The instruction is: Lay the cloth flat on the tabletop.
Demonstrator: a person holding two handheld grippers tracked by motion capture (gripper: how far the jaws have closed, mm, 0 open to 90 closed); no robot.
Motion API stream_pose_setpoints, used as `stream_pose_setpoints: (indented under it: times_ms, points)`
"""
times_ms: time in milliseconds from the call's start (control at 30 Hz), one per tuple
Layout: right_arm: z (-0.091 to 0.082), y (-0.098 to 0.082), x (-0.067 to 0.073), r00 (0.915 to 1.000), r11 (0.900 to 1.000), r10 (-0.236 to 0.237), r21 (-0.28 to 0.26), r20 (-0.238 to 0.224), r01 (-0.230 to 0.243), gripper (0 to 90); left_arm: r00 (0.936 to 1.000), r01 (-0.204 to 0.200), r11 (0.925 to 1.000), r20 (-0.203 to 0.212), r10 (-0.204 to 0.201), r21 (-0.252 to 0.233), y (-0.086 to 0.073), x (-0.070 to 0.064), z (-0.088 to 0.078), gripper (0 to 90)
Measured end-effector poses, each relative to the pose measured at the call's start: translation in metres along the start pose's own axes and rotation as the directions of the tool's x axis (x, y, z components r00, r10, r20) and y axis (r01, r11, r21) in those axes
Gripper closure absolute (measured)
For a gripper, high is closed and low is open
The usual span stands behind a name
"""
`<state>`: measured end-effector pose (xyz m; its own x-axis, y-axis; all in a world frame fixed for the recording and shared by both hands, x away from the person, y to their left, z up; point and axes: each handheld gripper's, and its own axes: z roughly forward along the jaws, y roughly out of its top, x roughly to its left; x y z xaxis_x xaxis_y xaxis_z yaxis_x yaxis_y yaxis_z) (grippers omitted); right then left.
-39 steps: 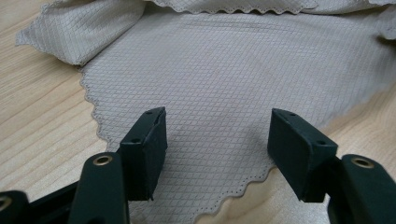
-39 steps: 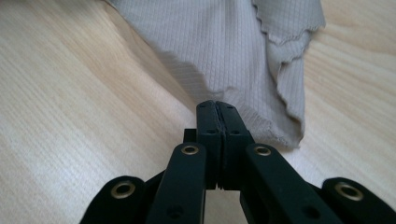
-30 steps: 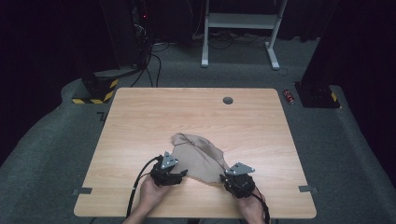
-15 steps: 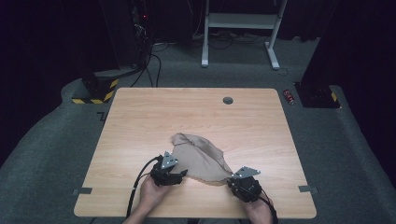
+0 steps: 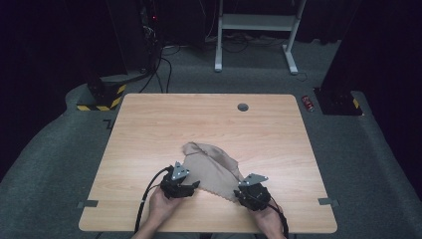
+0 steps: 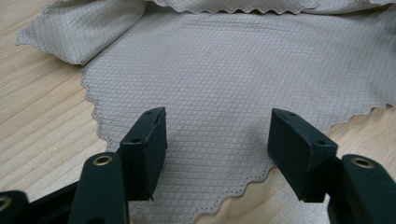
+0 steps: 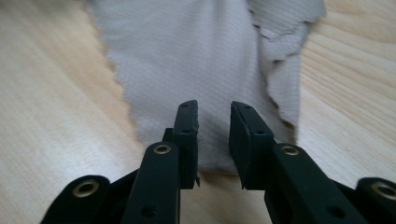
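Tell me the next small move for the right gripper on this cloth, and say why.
Probably ease the right gripper slightly forward and close it on the cloth corner. Its jaws have just been opening and stand narrowly apart over the cloth's near edge without pinching it, while the left gripper waits wide open over the other corner.

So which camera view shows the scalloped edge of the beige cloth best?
The left gripper view: the beige cloth lies close and sharp, its scalloped edge and diamond weave clear. The right gripper view shows a blurred strip of it beyond the jaws. The high view shows its whole crumpled outline on the table, but small.
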<state>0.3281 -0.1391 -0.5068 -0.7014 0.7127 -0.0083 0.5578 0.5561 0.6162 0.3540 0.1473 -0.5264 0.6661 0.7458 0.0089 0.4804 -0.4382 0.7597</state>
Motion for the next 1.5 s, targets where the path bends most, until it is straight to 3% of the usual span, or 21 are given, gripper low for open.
stream_pose_setpoints:
  times_ms: [100,267,467,667,733,867,933,1167,1367,1500]
  points:
    - [-0.008,-0.001,0.000,1.0000,1.000,0.004,-0.007,0.001,-0.004,69.7,1.0000,0.000,1.0000,0.000,0.000,0.000,0.000,0.000,0.000,37.9]
    - [-0.015,0.011,-0.011,0.9971,0.998,0.035,-0.062,0.068,-0.031,68.8,1.0000,0.000,1.0000,0.000,0.000,0.000,0.000,0.000,0.000,37.8]
    - [0.013,0.038,-0.015,0.9970,0.999,0.013,-0.050,0.076,-0.010,66.1,1.0000,0.000,1.0000,0.000,0.000,0.001,0.000,0.000,0.000,37.8]
    - [0.043,0.061,-0.019,0.9907,1.000,-0.004,-0.004,0.136,0.005,63.7,1.0000,-0.002,1.0000,0.001,0.002,0.002,0.000,0.000,0.000,37.6]
    - [0.048,0.066,-0.022,0.9877,1.000,-0.002,0.008,0.156,0.001,68.1,1.0000,-0.004,1.0000,0.000,0.004,0.002,0.000,0.000,0.000,37.6]
    - [0.051,0.072,-0.031,0.9854,1.000,0.012,0.024,0.170,-0.017,85.2,1.0000,-0.002,1.0000,-0.007,0.002,0.002,0.000,-0.001,0.000,37.8]
    - [0.050,0.073,-0.035,0.9857,0.999,0.025,0.025,0.167,-0.029,89.6,1.0000,0.005,1.0000,-0.006,-0.005,0.000,-0.001,-0.002,-0.001,37.9]
    - [0.039,0.075,-0.048,0.9862,0.997,0.071,-0.021,0.150,-0.068,89.1,0.9999,0.009,1.0000,-0.008,-0.009,-0.001,-0.003,-0.005,-0.004,38.7]
    - [0.042,0.069,-0.036,0.9952,1.000,0.006,-0.020,0.098,-0.004,73.9,1.0000,-0.005,1.0000,0.001,0.005,0.000,-0.012,-0.015,-0.014,39.4]
    - [0.051,0.065,-0.033,0.9957,1.000,-0.007,0.006,0.092,0.006,74.5,0.9999,-0.006,1.0000,0.012,0.006,-0.003,-0.017,-0.018,-0.019,39.4]
